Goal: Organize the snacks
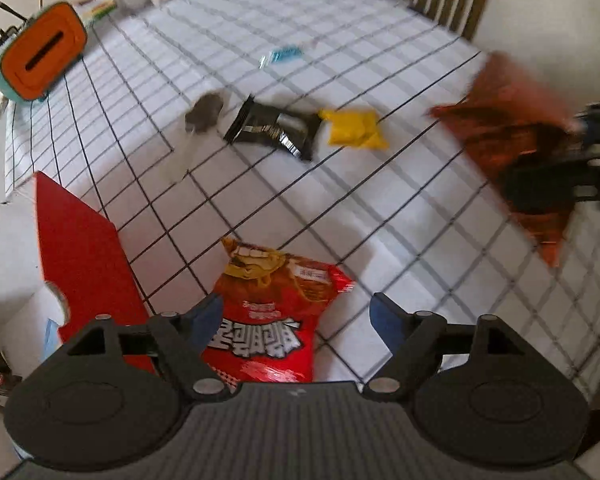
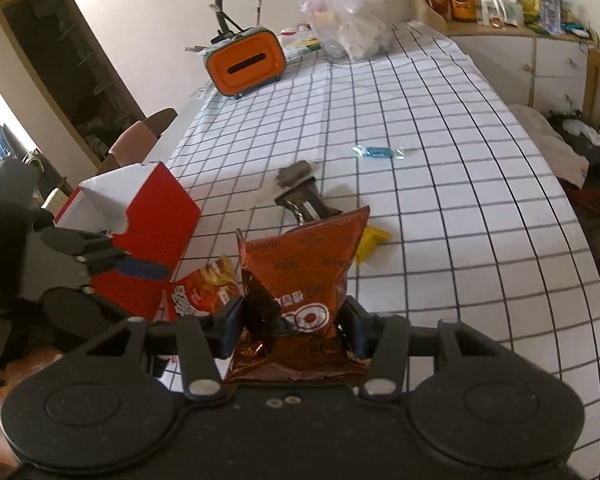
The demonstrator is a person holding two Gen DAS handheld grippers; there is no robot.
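The right gripper (image 2: pixel 292 320) is closed, its two dark blue-padded fingers (image 2: pixel 232 316) pressed against the sides of an orange-brown snack bag (image 2: pixel 300 268) and holding it upright above the table (image 2: pixel 460 200). The left gripper (image 1: pixel 296 320) hovers low over the table with its fingers (image 1: pixel 204 316) spread wide apart, gripping nothing. In the right wrist view it sits to the left.

Checked tablecloth (image 1: pixel 380 216) bearing: red snack bag (image 1: pixel 276 312) at 6 o'clock between the parted fingers of the left gripper (image 1: pixel 296 316); red box (image 1: pixel 80 248) at 8; black packet (image 1: pixel 274 128) touching yellow packet (image 1: pixel 354 128) centre; blurred orange-brown bag (image 1: pixel 512 136) at 3; blue candy (image 1: pixel 282 55) at 12.
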